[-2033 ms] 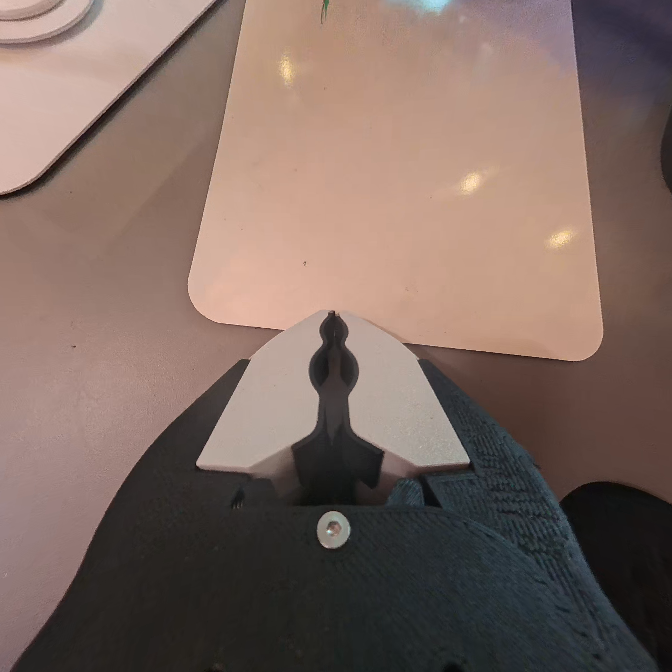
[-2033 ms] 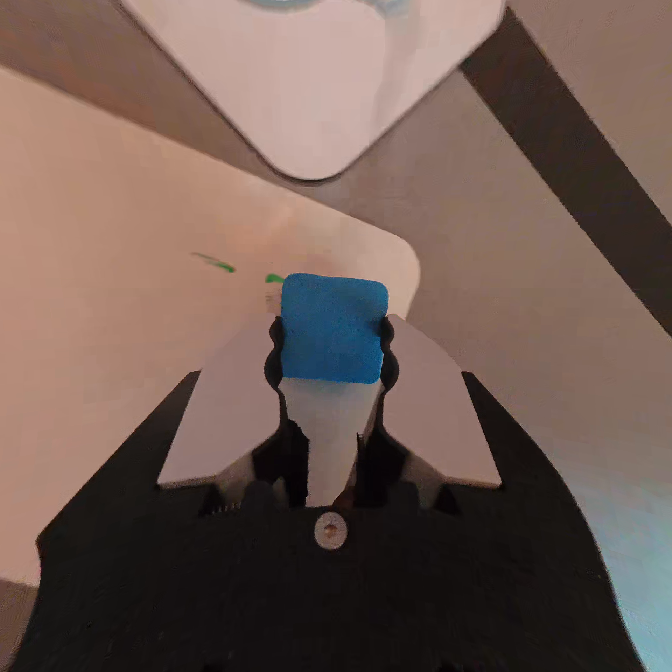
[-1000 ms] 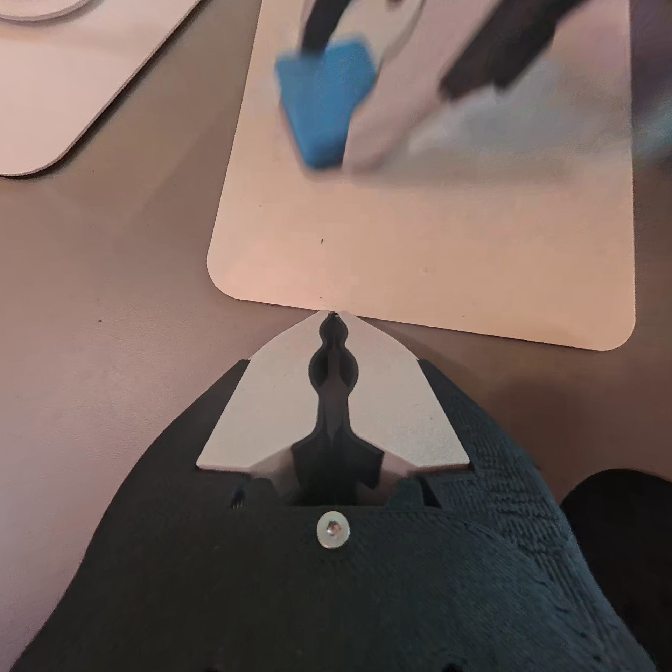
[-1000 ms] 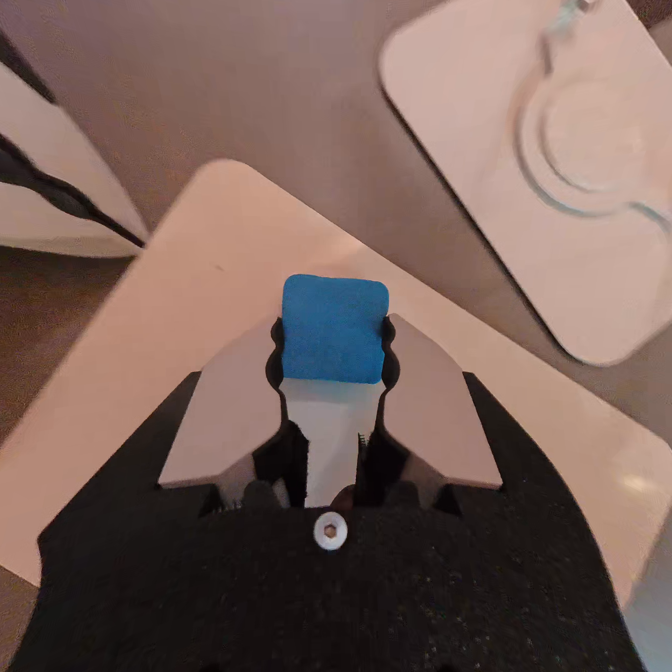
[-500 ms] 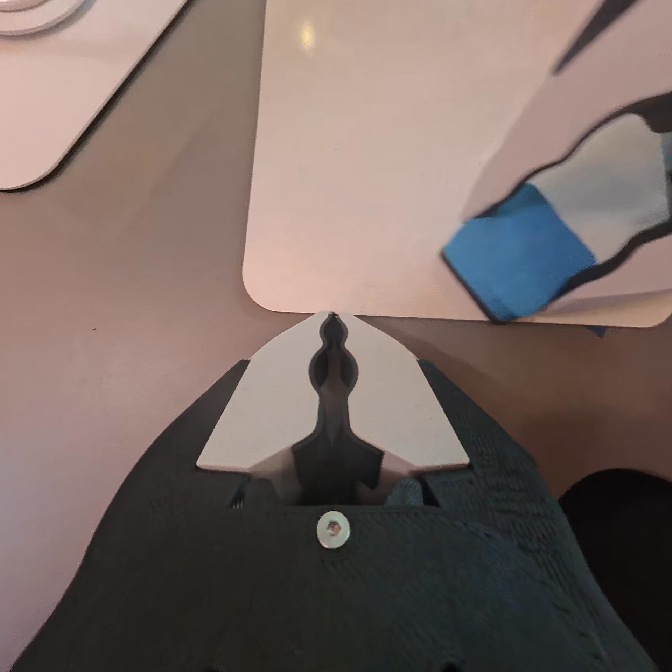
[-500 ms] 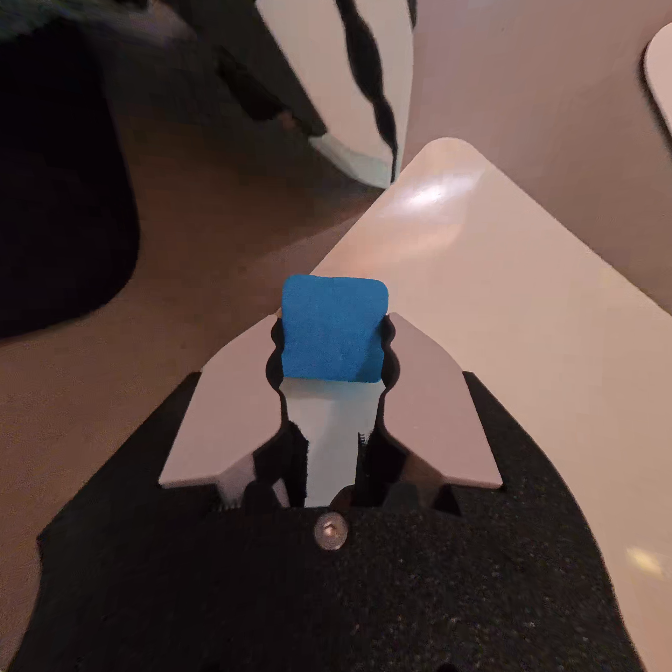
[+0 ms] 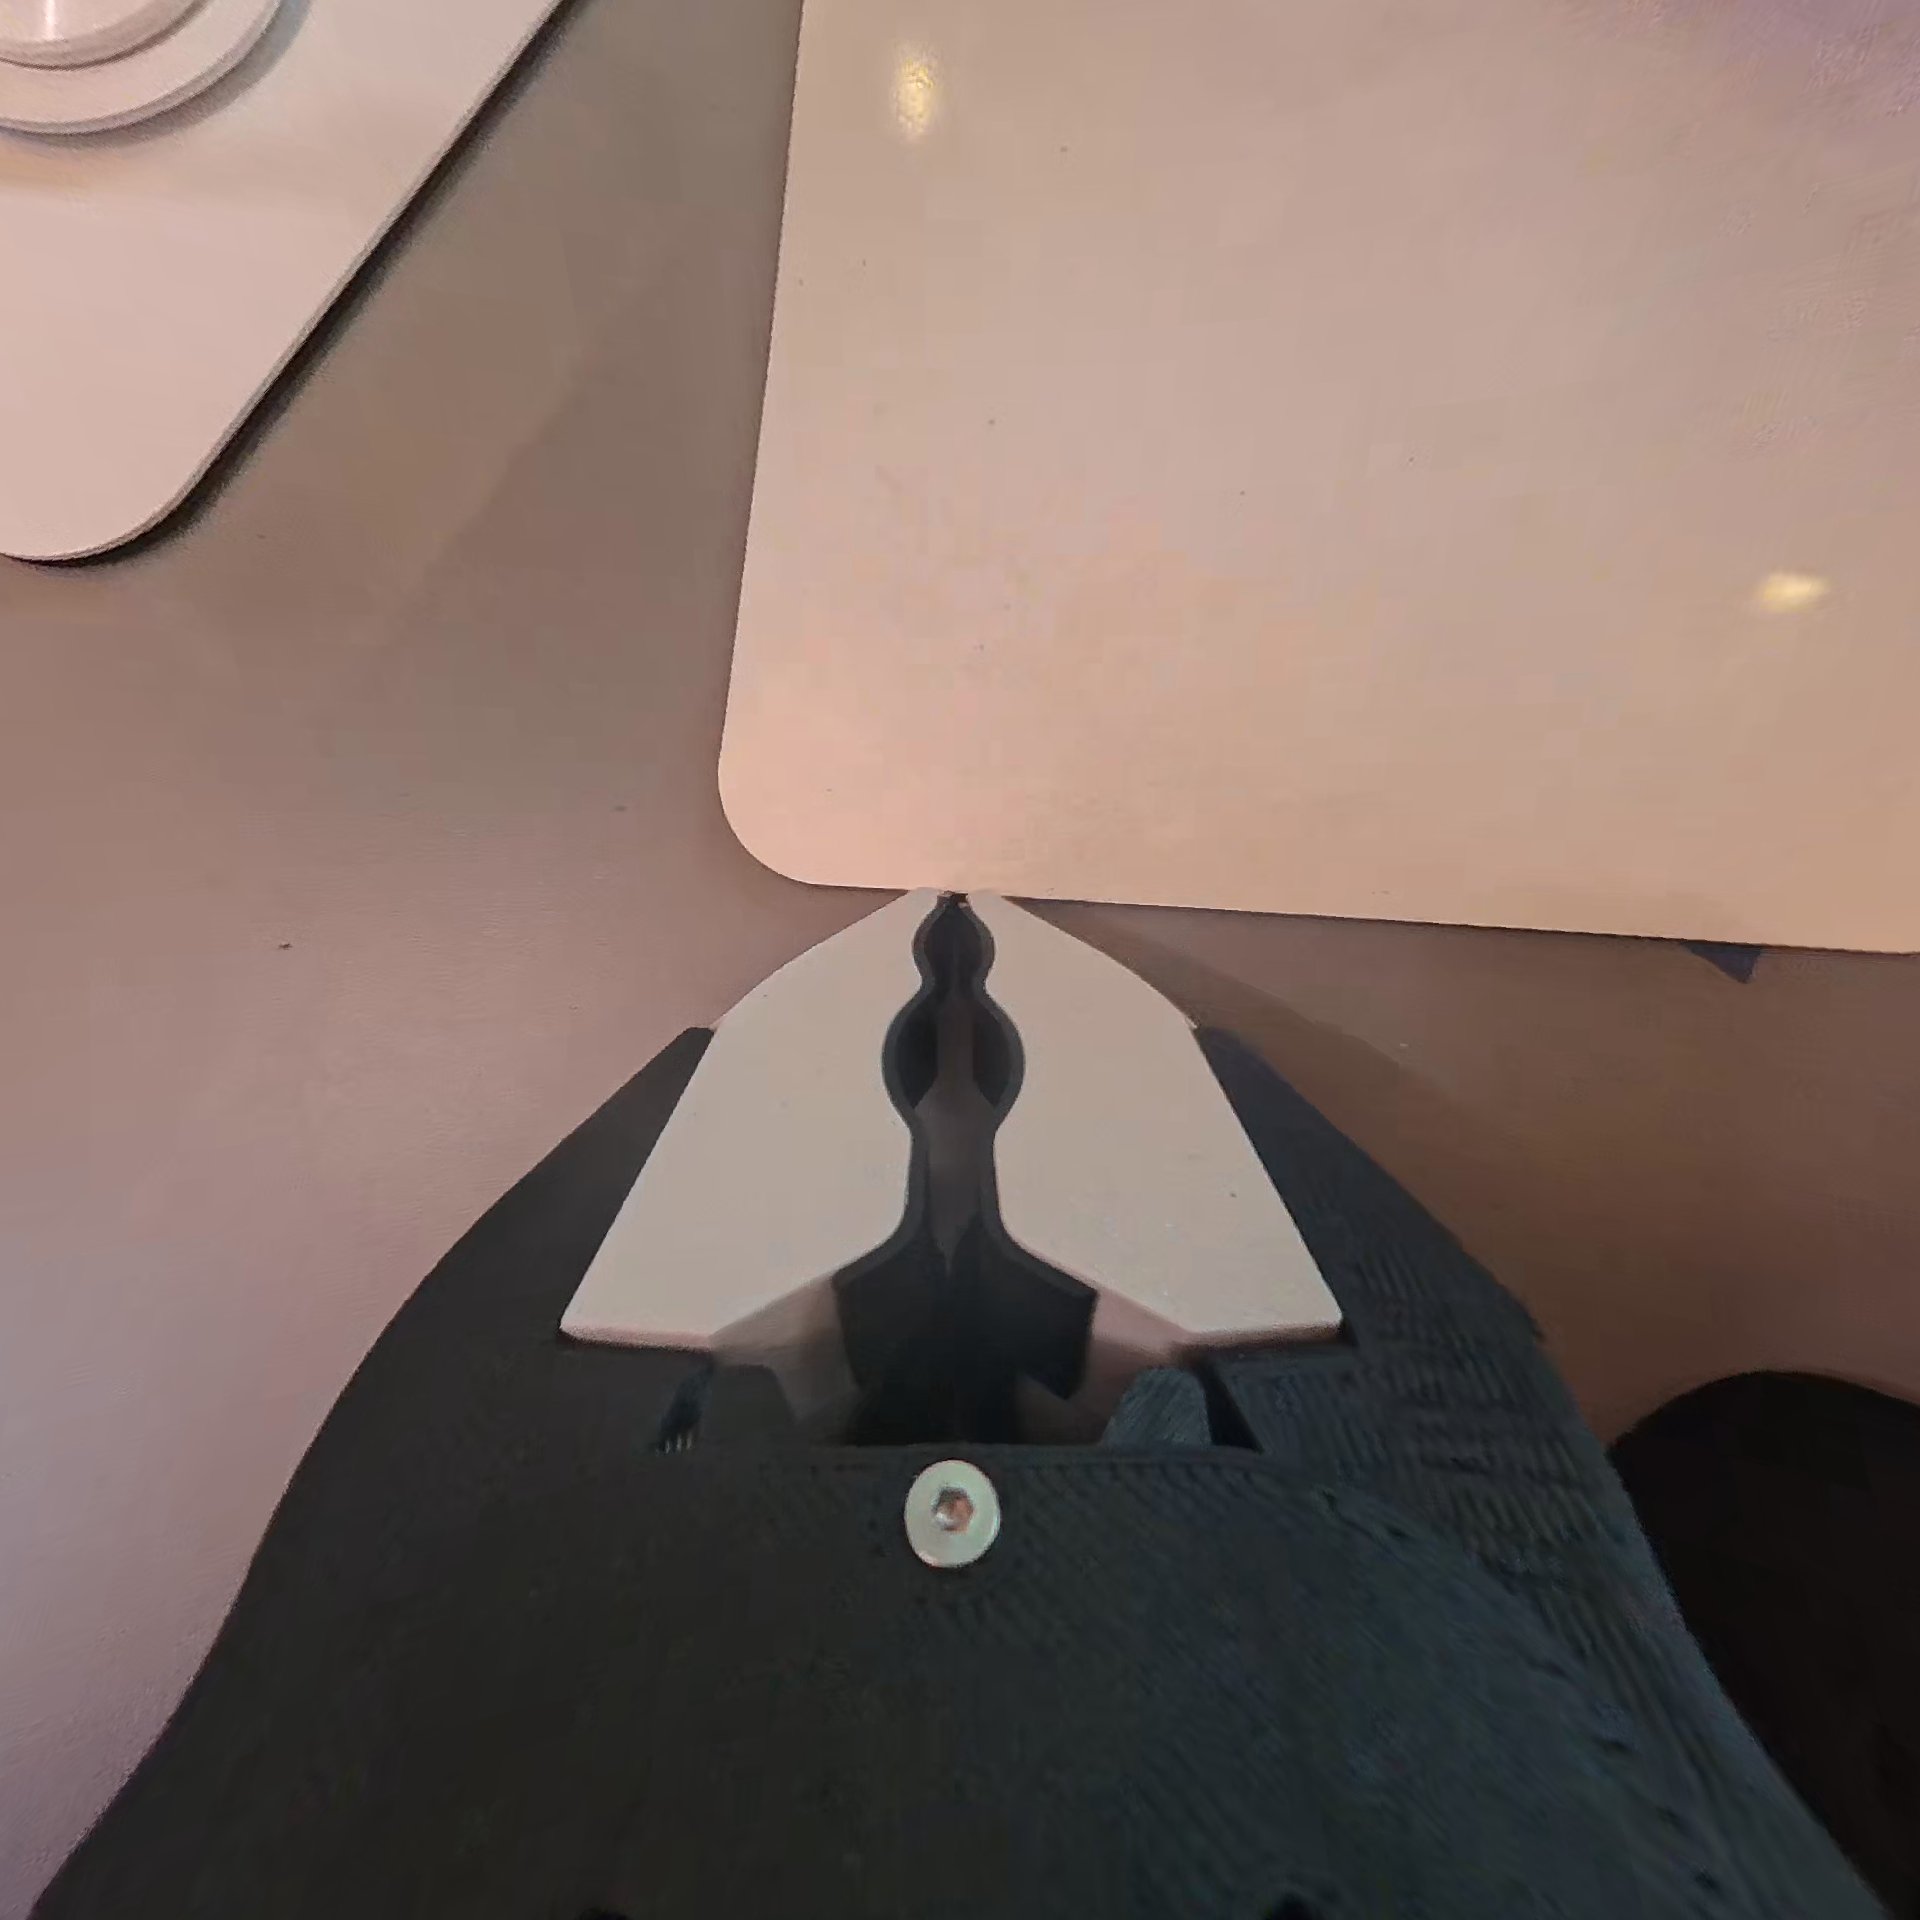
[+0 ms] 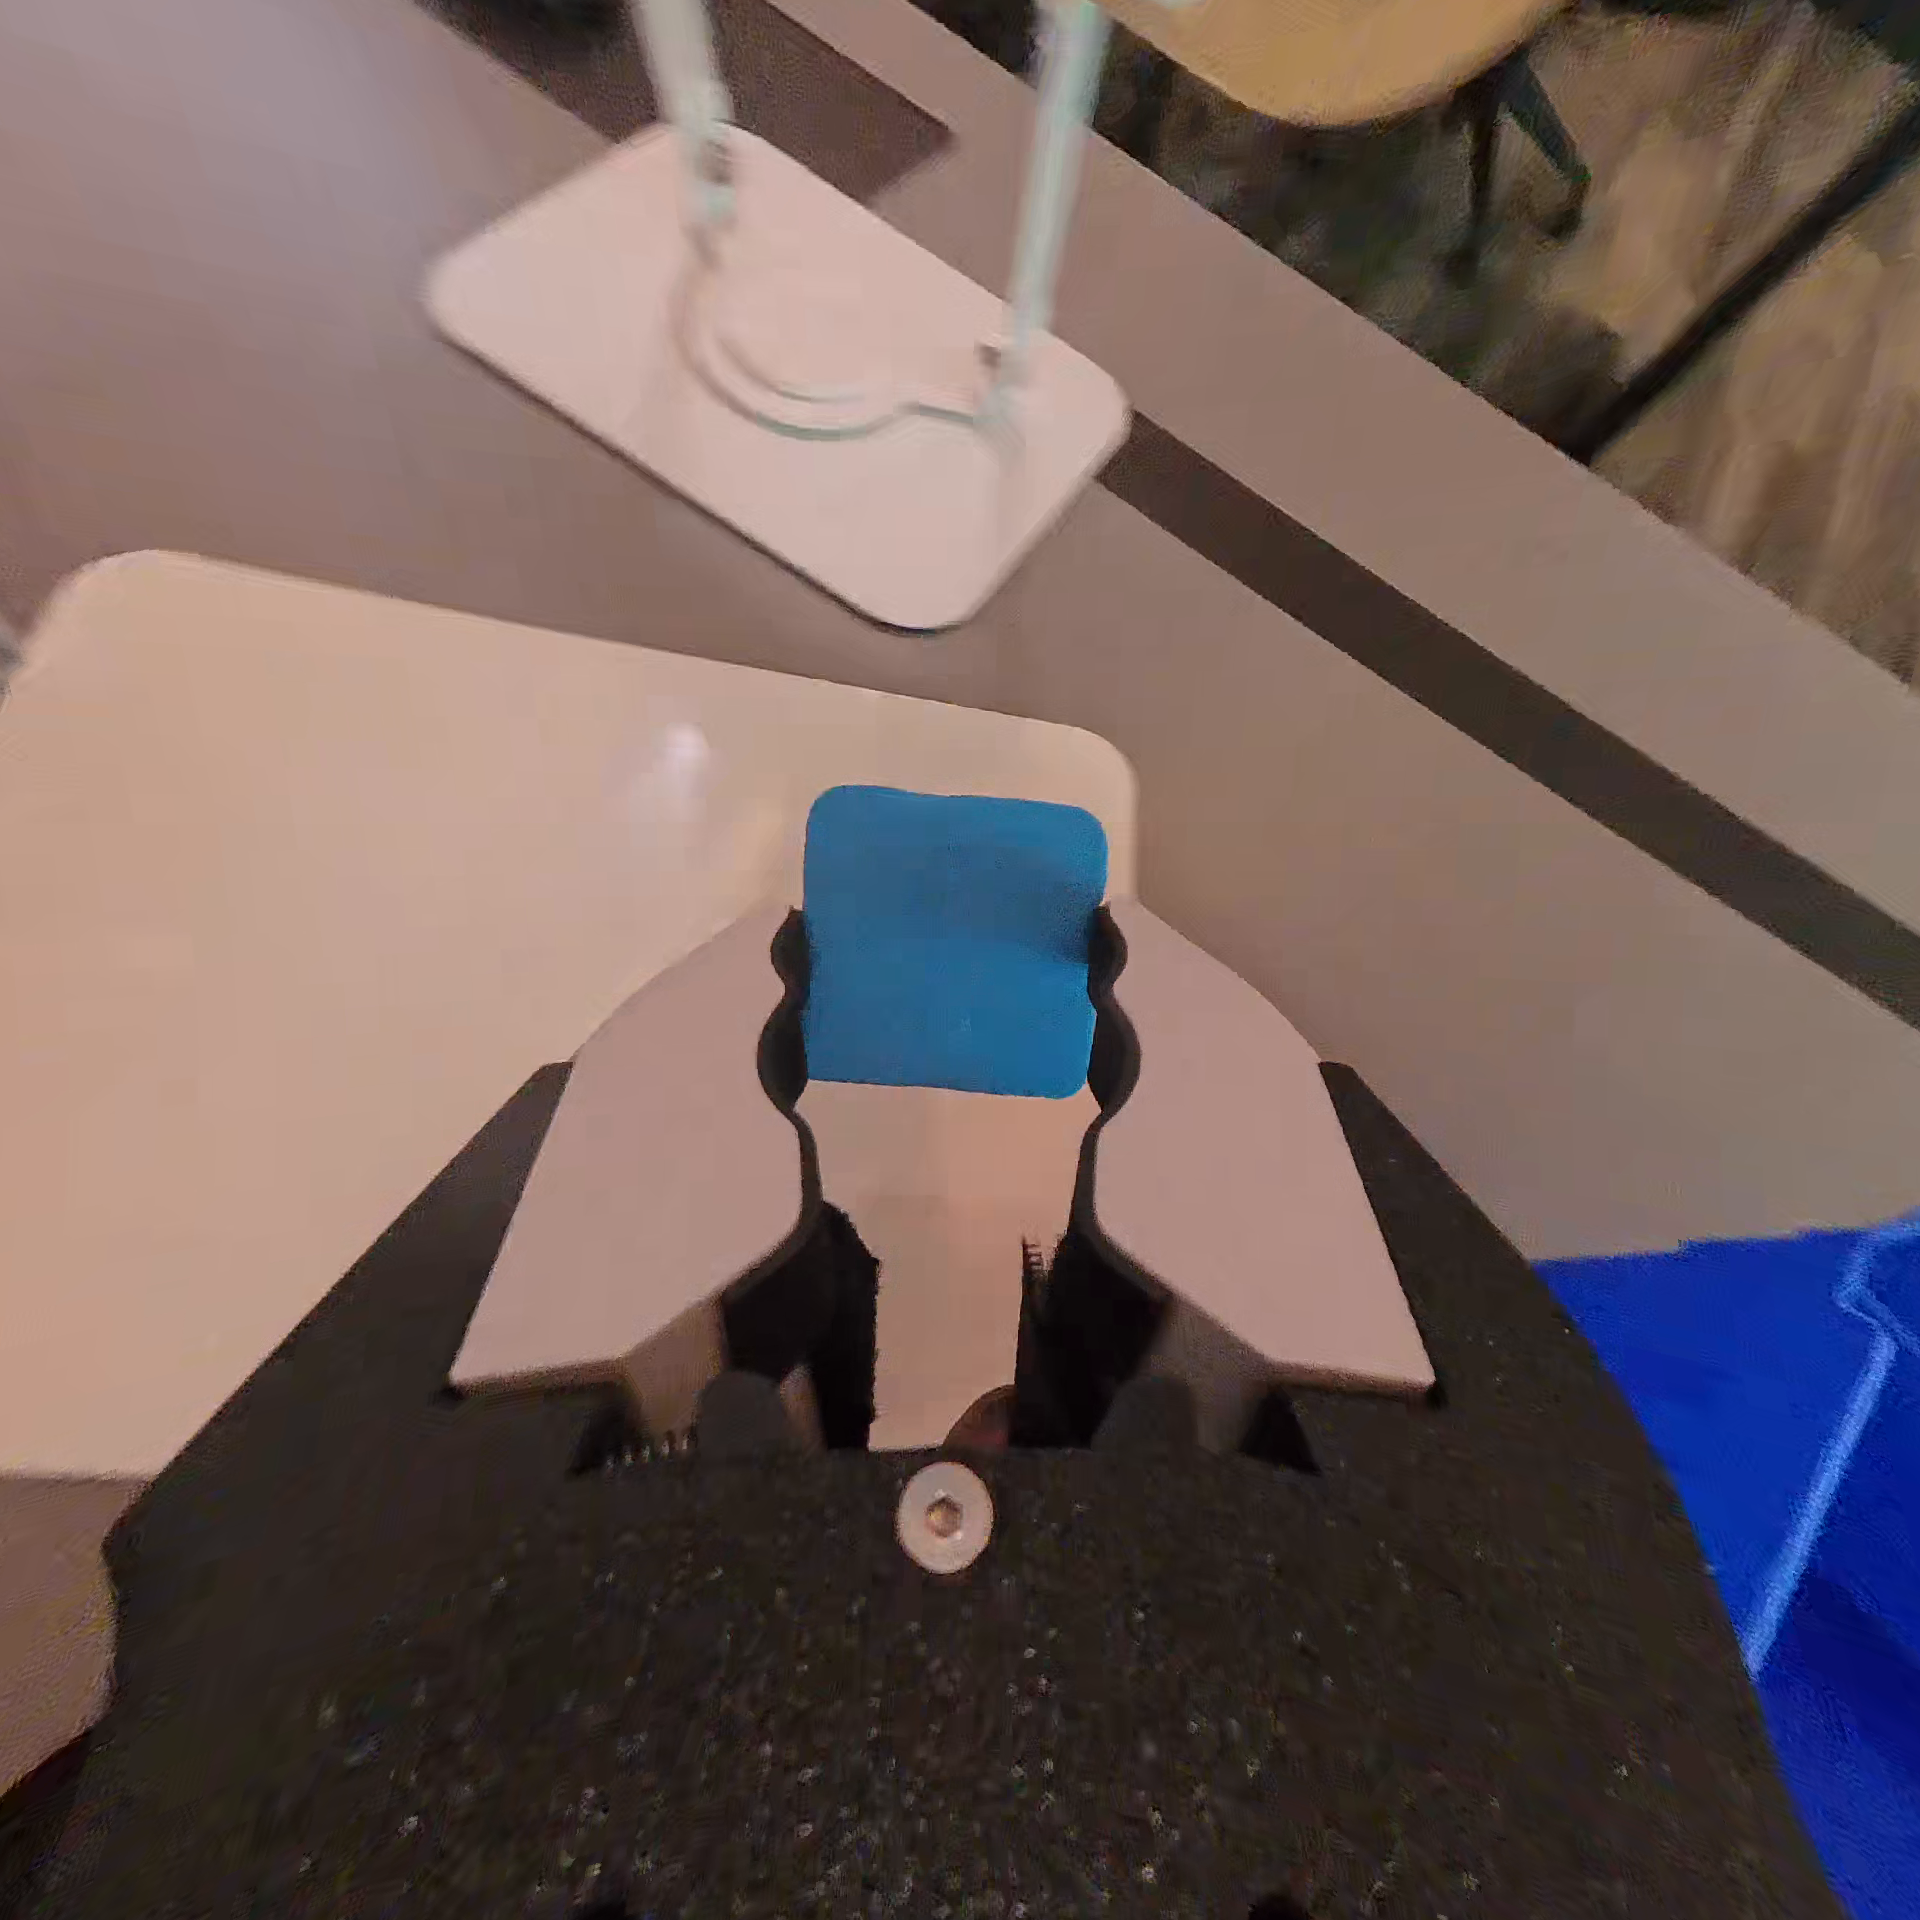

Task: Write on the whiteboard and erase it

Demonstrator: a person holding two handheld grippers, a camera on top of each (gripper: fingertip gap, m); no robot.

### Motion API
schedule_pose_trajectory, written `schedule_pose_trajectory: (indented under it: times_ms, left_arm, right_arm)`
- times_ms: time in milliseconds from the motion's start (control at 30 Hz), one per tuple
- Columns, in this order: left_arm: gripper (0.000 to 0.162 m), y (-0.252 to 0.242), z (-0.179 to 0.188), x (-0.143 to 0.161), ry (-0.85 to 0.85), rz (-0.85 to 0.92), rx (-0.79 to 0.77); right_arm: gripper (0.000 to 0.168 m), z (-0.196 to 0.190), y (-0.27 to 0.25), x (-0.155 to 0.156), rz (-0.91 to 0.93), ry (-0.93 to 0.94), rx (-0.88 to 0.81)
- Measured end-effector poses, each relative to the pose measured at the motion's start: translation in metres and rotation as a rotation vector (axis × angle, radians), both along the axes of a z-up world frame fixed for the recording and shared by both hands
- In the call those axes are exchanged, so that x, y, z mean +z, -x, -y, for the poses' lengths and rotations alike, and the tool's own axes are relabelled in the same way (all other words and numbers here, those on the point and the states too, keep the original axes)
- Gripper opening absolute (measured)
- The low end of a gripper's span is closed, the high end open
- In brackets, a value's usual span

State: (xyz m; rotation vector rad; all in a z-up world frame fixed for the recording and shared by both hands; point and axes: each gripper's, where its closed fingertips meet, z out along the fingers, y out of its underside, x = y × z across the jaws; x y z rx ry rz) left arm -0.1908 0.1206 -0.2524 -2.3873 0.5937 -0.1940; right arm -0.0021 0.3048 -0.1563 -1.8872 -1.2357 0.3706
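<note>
Item: erasing step, judged near its end or at a final check. At far left of the left wrist view a white stand base [image 7: 177, 312] is recorded on the brown worktop [image 7: 364, 831], well apart from the task's thing. The whiteboard [image 7: 1351, 468] lies flat on the worktop, and no ink marks are made out on the part shown. The left gripper [image 7: 954, 900] is set with its tips at the board's near edge, close to the near left corner; its jaws are pressed together, and whether the board's edge is nipped between the tips cannot be told. In the right wrist view the whiteboard [image 8: 364, 883] fills the left and centre, again without visible marks. The right gripper [image 8: 948, 997] is held above the board's far right corner, its jaws pinching a blue eraser [image 8: 951, 940]; whether the eraser touches the surface cannot be told. A blue object [image 8: 1766, 1455] of uncertain kind is noted at lower right. Handling advice, as judgement: the eraser's flat face is best laid level on the board, overlapping strokes are to be drawn across any residue, light even pressure is to be kept, and the board is to be steadied at its near edge so that sliding is prevented.
</note>
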Motion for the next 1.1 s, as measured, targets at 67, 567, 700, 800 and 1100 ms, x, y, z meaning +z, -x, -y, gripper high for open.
schedule_pose_trajectory:
  times_ms: [67, 567, 700, 800, 1100]
  left_arm:
    - [0.001, 0.001, 0.000, 0.001, -0.004, 0.001, 0.009]
    - [0.053, 0.018, 0.102, 0.137, -0.220, 0.094, 0.071]
    - [0.056, 0.083, 0.161, 0.198, -0.429, 0.044, 0.305]
    - [0.056, 0.158, 0.205, 0.191, -0.404, -0.057, 0.591]
    - [0.054, 0.208, 0.229, 0.072, -0.037, 0.083, 0.717]
  right_arm:
    - [0.052, -0.062, -0.023, -0.014, 0.020, 0.019, -0.174]
    - [0.083, -0.098, -0.030, -0.056, 0.008, 0.151, -0.282]
    - [0.084, -0.083, -0.013, -0.025, -0.047, 0.075, -0.212]
    - [0.082, -0.073, -0.003, -0.012, -0.080, 0.050, -0.167]
    - [0.076, -0.064, -0.004, -0.011, -0.083, -0.003, -0.134]
